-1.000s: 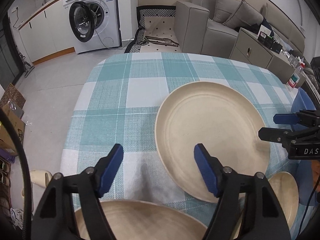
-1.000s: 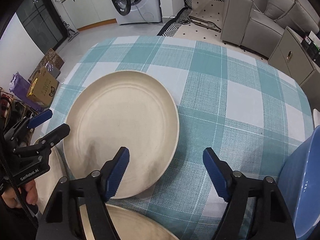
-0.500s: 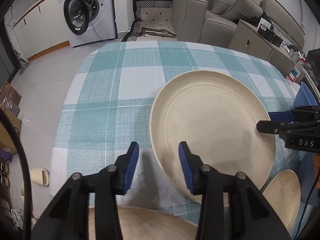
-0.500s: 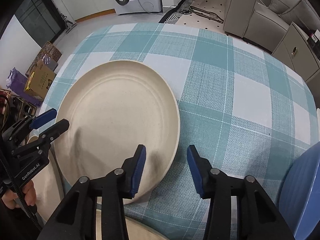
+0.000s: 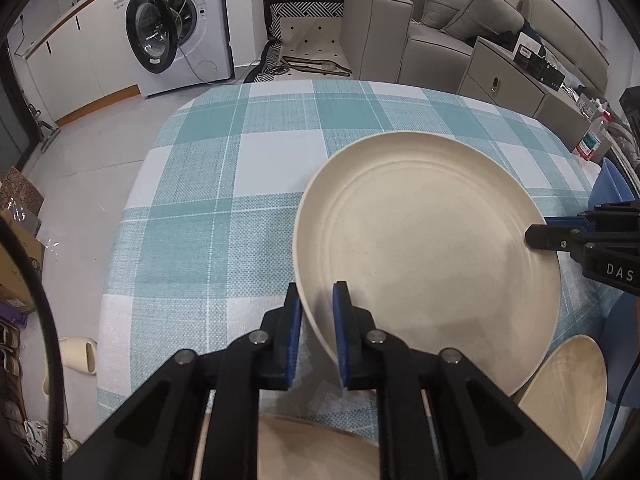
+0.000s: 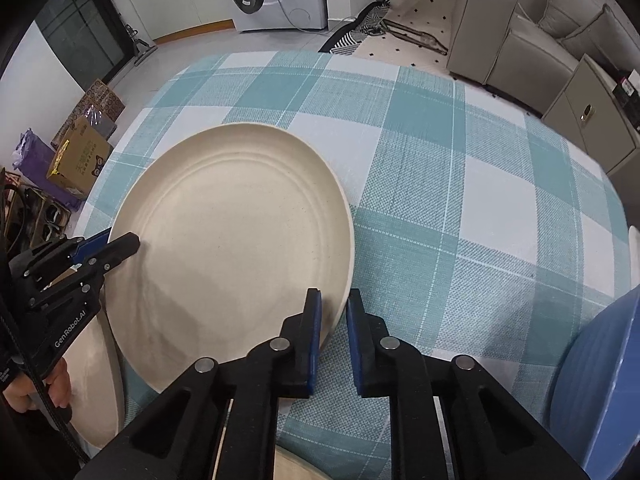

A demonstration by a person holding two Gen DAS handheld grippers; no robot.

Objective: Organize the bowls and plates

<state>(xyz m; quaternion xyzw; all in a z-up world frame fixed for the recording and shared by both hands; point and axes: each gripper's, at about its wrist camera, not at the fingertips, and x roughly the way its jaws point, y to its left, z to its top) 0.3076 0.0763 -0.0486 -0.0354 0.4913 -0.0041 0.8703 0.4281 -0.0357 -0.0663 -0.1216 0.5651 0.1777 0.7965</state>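
Since a second ago you've narrowed both pairs of jaws from wide apart. Your left gripper [image 5: 316, 304] and right gripper [image 6: 333, 310] now each clench opposite rims of the big cream plate [image 5: 424, 256] above the counter [image 5: 240, 184]. One large plate is held.

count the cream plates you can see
3: the big plate gripped on the table, a smaller one at its near right, another partly hidden under the left gripper.

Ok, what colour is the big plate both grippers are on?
Cream, a plain off-white; the large plate shows best in the right wrist view.
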